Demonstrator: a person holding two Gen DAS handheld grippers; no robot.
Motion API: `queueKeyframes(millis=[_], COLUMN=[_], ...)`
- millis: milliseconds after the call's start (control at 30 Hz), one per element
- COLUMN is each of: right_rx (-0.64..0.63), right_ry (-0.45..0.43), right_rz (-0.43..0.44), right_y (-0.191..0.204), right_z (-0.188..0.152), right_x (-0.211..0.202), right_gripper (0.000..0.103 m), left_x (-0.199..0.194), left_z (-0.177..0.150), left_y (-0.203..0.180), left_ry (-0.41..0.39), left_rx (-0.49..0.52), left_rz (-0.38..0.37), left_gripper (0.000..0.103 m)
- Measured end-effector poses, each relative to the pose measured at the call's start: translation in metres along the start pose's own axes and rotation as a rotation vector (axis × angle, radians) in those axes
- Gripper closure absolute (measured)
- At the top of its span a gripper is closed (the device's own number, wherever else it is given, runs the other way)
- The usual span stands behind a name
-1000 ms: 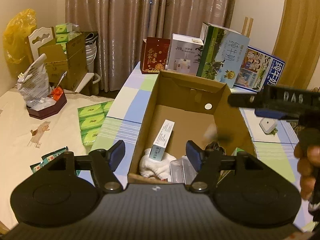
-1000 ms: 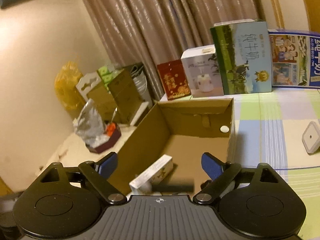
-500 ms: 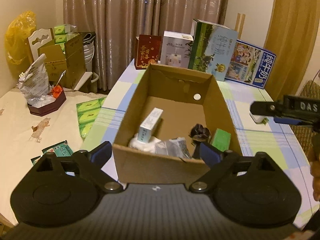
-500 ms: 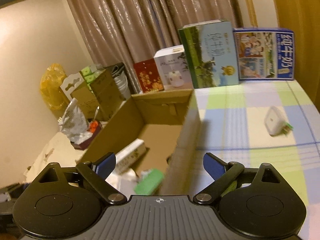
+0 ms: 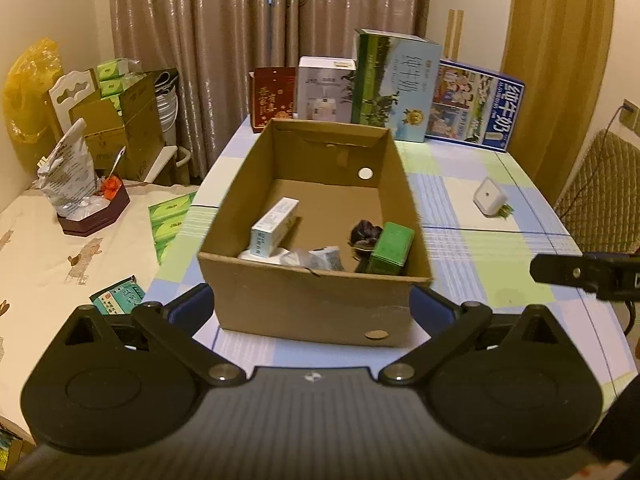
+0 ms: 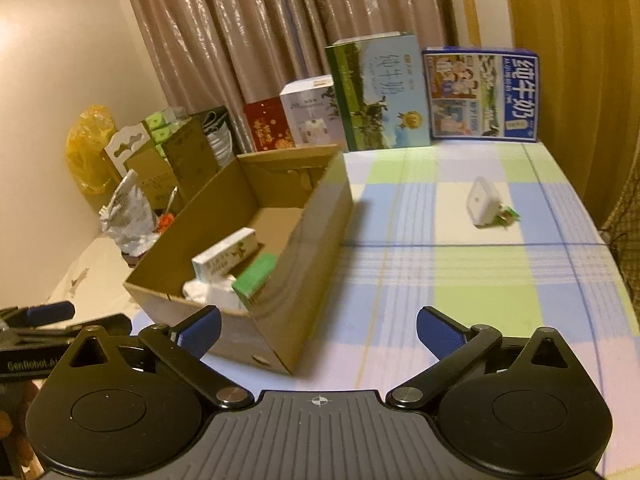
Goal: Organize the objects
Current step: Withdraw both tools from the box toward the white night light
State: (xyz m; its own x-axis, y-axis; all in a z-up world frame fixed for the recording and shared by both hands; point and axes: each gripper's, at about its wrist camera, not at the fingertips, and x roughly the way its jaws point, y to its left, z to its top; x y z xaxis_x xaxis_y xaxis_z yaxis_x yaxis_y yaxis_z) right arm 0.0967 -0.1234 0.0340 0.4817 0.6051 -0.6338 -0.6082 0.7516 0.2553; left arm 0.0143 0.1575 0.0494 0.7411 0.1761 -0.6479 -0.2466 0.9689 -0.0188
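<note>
1 cardboard box [image 5: 312, 304] on the table holds 1 white-blue carton [image 5: 274, 226], 1 green box [image 5: 391, 248], 1 dark bundle [image 5: 363, 233], 1 white cloth [image 5: 256, 255] and 1 clear packet [image 5: 320, 259]. 4 upright boxes line the back edge: 1 red [image 5: 272, 98], 1 white [image 5: 325, 90], 1 green milk [image 5: 394, 86], 1 blue milk [image 5: 472, 108]. 1 white adapter [image 5: 489, 197] lies loose; 2 grippers, left [image 5: 312, 305] and right [image 6: 318, 330].

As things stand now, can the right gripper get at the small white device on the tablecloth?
Probably yes. The right gripper is open and holds nothing, and the white device lies ahead on bare checked tablecloth. Nothing stands between them; the cardboard box sits off to the left.
</note>
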Motion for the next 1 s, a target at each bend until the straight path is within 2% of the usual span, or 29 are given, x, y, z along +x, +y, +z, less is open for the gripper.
queueKeyframes(millis=[233,400,667,1000], right_rx=[0.042,0.072,0.123,0.161], right_ry=[0.010,0.000,-0.030,-0.046], right_rz=[-0.019,-0.072,-0.143,-0.186], right_y=[-0.024,-0.046,-0.077,-0.103], right_z=[-0.016,-0.022,-0.022,-0.021], right_x=[-0.029,-0.044,-0.065,-0.075], right_gripper=[0.002,0.002,0.002,0.002], left_x=[-0.010,-0.011,-0.011,-0.005], left_z=[-0.001,-0.001,0.001,0.002], left_y=[-0.024,-0.039,-0.062,-0.087], left_ry=[-0.005,-0.006,-0.008,0.001], left_rx=[0.025,0.035,0.058,0.097], left_rz=[-0.042,-0.068,-0.116,-0.165], left_gripper=[0.001,0.001,0.001,0.001])
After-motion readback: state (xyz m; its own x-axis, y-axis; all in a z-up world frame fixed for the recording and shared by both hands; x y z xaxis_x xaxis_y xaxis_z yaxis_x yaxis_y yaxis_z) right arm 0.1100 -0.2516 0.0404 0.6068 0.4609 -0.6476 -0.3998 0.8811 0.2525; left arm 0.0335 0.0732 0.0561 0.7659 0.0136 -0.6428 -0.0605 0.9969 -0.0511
